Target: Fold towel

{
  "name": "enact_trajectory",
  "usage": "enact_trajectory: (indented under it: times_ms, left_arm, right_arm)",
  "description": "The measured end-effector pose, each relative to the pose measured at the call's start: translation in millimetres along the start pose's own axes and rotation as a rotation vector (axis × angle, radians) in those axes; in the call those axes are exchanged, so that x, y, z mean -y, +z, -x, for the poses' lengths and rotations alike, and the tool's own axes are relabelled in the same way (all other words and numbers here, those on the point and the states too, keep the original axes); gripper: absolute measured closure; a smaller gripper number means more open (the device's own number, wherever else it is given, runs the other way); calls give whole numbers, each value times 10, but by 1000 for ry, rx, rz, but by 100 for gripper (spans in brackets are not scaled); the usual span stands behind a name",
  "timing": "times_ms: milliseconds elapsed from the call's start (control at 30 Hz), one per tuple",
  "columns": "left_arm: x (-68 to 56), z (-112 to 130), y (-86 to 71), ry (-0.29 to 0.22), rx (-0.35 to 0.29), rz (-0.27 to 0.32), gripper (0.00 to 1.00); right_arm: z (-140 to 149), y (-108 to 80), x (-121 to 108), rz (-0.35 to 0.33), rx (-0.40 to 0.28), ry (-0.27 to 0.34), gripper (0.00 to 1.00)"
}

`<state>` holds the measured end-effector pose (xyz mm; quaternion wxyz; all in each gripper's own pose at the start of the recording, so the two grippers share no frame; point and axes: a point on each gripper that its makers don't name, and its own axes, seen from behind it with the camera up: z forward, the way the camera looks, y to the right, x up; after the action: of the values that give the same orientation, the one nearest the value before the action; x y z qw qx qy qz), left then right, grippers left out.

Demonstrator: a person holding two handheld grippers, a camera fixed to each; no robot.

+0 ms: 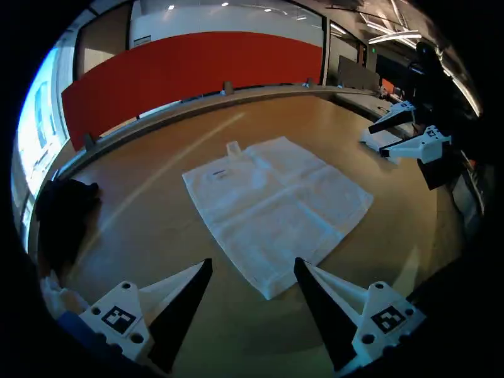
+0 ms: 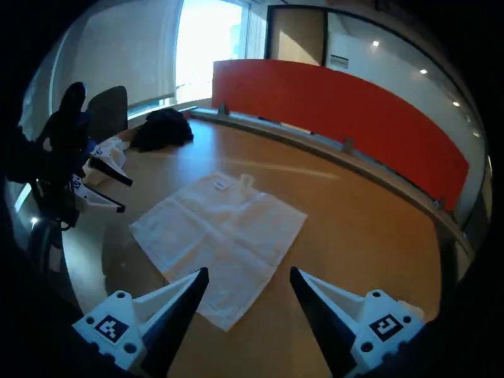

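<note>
left gripper view: creased white towel [image 1: 277,201] flat on smooth wood table [image 1: 157,208], bare margins; left gripper [image 1: 252,259], right gripper [image 2: 248,269] agape, empty.

A wooden surface [image 1: 126,208] is spreading wide, a pale streak crossing it. A red panel [image 1: 189,69] is standing along its far edge at 12 o'clock in the left gripper view. Ceiling lights [image 1: 390,34] are shining at 1 o'clock there, and a dark bundle [image 1: 63,214] is lying at 8 o'clock. In the right gripper view a window [image 2: 211,44] is glowing at 11 o'clock.
</note>
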<state>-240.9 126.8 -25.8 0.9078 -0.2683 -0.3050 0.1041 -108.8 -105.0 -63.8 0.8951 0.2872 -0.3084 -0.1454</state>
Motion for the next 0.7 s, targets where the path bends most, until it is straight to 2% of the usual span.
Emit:
enact_trajectory:
  times_ms: [433,700]
  left_arm:
    - [-119,393,256,30,105,55,3]
    - [-189,519,357,48,147,75,4]
  right_arm:
    - [606,216,173,-51,127,-12,0]
    - [866,323,212,-75,188,-5,0]
